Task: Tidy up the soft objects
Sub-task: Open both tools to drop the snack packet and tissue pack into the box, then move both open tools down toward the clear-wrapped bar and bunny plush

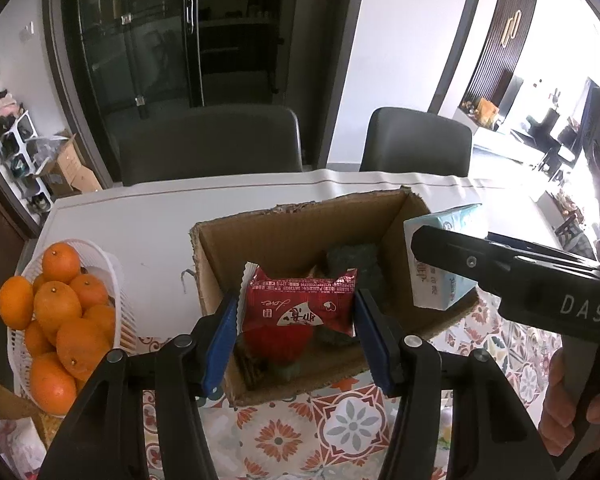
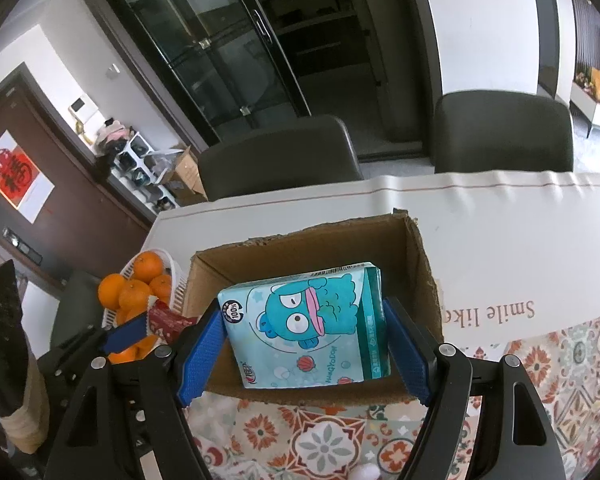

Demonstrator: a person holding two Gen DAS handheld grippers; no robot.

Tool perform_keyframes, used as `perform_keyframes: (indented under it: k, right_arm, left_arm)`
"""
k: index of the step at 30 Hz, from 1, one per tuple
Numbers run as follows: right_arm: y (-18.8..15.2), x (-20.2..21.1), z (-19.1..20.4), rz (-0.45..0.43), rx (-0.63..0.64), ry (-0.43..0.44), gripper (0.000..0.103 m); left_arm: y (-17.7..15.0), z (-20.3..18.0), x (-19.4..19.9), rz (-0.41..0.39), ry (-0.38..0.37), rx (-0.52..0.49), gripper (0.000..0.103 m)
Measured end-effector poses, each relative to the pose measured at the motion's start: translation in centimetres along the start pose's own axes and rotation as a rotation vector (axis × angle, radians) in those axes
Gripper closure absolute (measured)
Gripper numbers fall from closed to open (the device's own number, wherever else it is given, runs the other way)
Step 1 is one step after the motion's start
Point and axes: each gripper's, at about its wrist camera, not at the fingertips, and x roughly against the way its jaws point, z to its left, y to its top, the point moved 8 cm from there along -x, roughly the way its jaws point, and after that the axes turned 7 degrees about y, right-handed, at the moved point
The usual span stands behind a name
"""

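Red snack packet is pinched between the blue pads of the left gripper, hanging right over the open cardboard box with the gripper angled down into it. There's some dark stuff already at the bottom of the box, can't really tell what.

Right gripper is also tilted down over the same box, jaws spread fairly wide and clamped on a teal tissue pack with a cartoon fish on it. From the left wrist view, that pack sits over the box's right edge, and a hand grips the handle.

Box sits on the table, partly on a patterned cloth. White basket of oranges just left of it.
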Motion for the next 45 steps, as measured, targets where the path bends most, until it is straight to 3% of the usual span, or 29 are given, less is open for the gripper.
perform_keyframes:
  k: [3, 5, 7, 10, 18, 34, 45]
  right_arm:
    - [0.0, -1.0, -0.5, 0.021, -0.02, 0.005, 0.025]
    - [-0.3, -1.5, -0.8, 0.04, -0.041, 0.004, 0.024]
    - [-0.4, -1.8, -1.0, 0.05, -0.054, 0.003, 0.023]
    - [-0.5, -1.6, -1.1, 0.035, -0.051, -0.018, 0.016]
    - [-1.3, 1.1, -1.2, -0.006, -0.012, -0.118, 0.016]
    - [-5.9, 7.3, -2.1, -0.062, -0.008, -0.206, 0.016]
    - [-11.5, 7.7, -3.2, 0.009, -0.046, -0.225, 0.016]
  left_arm:
    - [-0.1, 0.1, -0.9, 0.015, 0.004, -0.002, 0.043]
    - [-0.1, 0.1, -1.3, 0.021, 0.008, 0.001, 0.028]
    - [-0.1, 0.3, -1.5, 0.026, 0.022, 0.005, 0.023]
    - [-0.2, 0.6, -1.6, 0.025, 0.048, 0.013, 0.022]
    - [-1.3, 1.4, -0.4, 0.019, 0.093, 0.019, 0.021]
    - [-5.4, -0.1, 5.2, -0.044, 0.158, -0.005, 0.016]
    - [-10.7, 0.3, 6.5, 0.017, 0.225, 0.072, 0.013]
